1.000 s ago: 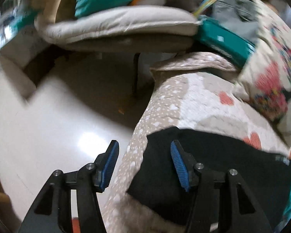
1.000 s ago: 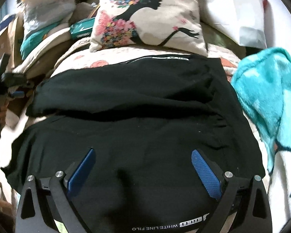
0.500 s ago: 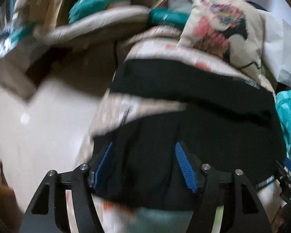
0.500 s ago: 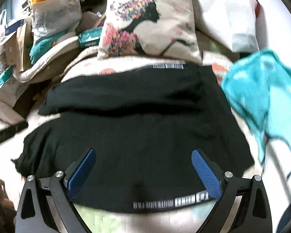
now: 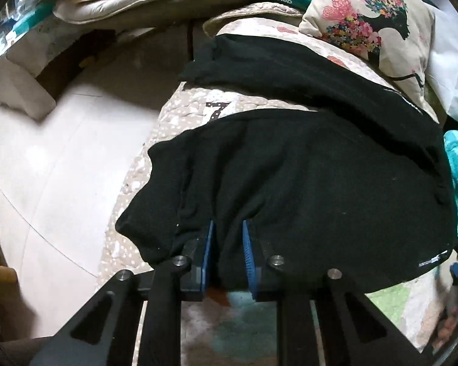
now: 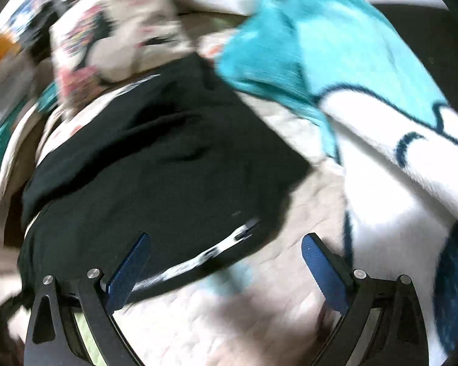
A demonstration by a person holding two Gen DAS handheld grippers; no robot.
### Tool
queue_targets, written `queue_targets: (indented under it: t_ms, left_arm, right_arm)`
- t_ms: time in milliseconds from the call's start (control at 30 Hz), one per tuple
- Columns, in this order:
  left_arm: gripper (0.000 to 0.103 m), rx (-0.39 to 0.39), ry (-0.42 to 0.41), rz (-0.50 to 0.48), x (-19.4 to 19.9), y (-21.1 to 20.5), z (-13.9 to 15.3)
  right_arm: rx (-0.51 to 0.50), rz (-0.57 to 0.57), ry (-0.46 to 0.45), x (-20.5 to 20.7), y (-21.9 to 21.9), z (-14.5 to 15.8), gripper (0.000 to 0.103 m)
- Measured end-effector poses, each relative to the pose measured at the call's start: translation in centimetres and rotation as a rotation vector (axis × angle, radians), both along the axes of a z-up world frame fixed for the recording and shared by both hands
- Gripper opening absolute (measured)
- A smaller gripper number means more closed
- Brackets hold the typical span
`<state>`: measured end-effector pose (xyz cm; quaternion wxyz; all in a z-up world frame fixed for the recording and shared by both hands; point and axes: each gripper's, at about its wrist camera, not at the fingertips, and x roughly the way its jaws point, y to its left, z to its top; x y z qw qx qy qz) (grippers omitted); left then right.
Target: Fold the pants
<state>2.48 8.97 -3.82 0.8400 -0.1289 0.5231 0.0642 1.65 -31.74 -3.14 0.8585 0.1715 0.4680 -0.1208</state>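
A fold of the black pants (image 5: pixel 305 183) is now pinched between the pads of the left gripper (image 5: pixel 227 254) at the near hem, where half a second ago the jaws were held apart above the cloth. The pants are spread across the quilt (image 5: pixel 198 106), below the pillow (image 5: pixel 366 18). The right gripper (image 6: pixel 226 270) is kept wide open and has been swung toward the waistband corner (image 6: pixel 244 231) beside the teal blanket (image 6: pixel 336 45); that view is blurred. A lift-and-fold appears imminent.
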Motion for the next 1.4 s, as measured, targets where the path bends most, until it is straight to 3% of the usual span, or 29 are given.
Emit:
queue_targets:
  t_ms: [100,167,200,233,267,367,600,733,800,900,933,1000,1100,1400]
  left_arm:
    - [0.018,-0.017,0.004,0.005,0.2,0.3,0.0]
    - [0.014,-0.008,0.004,0.0,0.1,0.4,0.0]
    - [0.011,0.0,0.005,-0.004,0.1,0.3,0.1]
    - [0.009,0.009,0.006,-0.007,0.1,0.2,0.2]
    - [0.007,0.012,0.005,-0.007,-0.1,0.3,0.3]
    - [0.005,0.006,0.001,-0.001,-0.7,0.7,0.7]
    - [0.005,-0.038,0.017,-0.007,-2.9,0.8,1.0]
    - [0.011,-0.015,0.037,-0.009,-4.0,0.4,0.8]
    - [0.023,-0.015,0.043,0.004,-4.4,0.7,0.9]
    - [0.031,-0.083,0.007,0.04,-5.2,1.6,1.4]
    - [0.032,-0.089,-0.009,0.055,-5.3,1.9,1.7]
    - [0.04,-0.066,-0.031,0.086,-5.4,2.2,2.2]
    - [0.041,-0.042,-0.051,0.102,-5.3,2.1,2.6]
    - [0.048,0.09,-0.135,0.037,-5.1,-0.2,4.5]
  right_arm:
    - [0.037,-0.025,-0.026,1.4,-0.8,-0.7,0.095]
    - [0.047,0.038,-0.037,2.2,-0.3,-0.6,0.054]
    - [0.05,0.049,-0.03,2.4,-0.3,-0.6,0.046]
    - [0.074,0.049,-0.034,2.1,-0.7,-0.7,0.023]
    - [0.115,0.042,-0.036,1.9,-1.3,-0.7,0.022]
    - [0.197,-0.017,-0.05,0.3,-3.0,-0.1,0.021]
    - [0.082,-0.032,-0.028,-3.2,-2.5,1.8,0.021]
    - [0.07,-0.078,0.005,-4.0,-3.0,1.1,0.033]
    - [0.085,-0.105,0.006,-4.4,-3.5,1.1,0.035]
    - [0.083,-0.111,-0.036,-5.3,-3.2,2.0,0.044]
    - [0.077,-0.105,-0.052,-5.7,-3.0,2.3,0.052]
    - [0.051,-0.079,-0.092,-6.0,-1.8,3.2,0.058]
    - [0.003,0.002,-0.129,-5.8,0.3,4.1,0.062]
    - [-0.155,0.284,-0.194,-5.2,7.6,4.7,0.071]
